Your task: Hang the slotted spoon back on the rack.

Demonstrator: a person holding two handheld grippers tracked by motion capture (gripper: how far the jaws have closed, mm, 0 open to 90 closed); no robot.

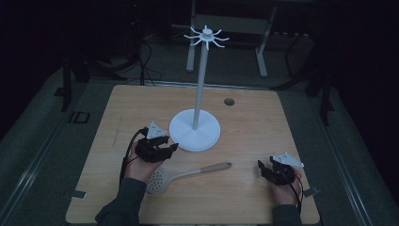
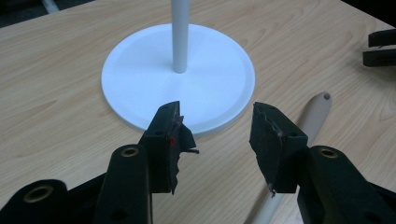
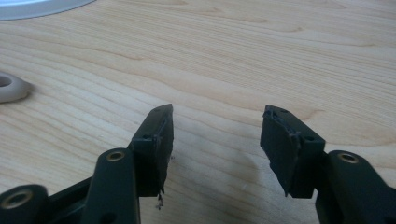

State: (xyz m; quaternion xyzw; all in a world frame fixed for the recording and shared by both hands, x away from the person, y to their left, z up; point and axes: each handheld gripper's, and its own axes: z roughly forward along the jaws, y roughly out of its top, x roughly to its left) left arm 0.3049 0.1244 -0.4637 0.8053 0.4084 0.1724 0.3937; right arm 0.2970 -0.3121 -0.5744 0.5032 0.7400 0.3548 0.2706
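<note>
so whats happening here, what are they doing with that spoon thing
A person sits at a wooden table with a claw in each hand. The left claw hangs open just above the handle of a slotted spoon, beside the white hook stand. Nothing is gripped yet. The right claw rests open over bare table, off to the side. The spoon lies flat, so a pick-up looks likely next.

A light wooden bench (image 1: pixel 254 197) carries a white hook stand (image 1: pixel 195 129) near its middle, with a slotted spoon (image 1: pixel 188 175) lying just in front of the base.
</note>
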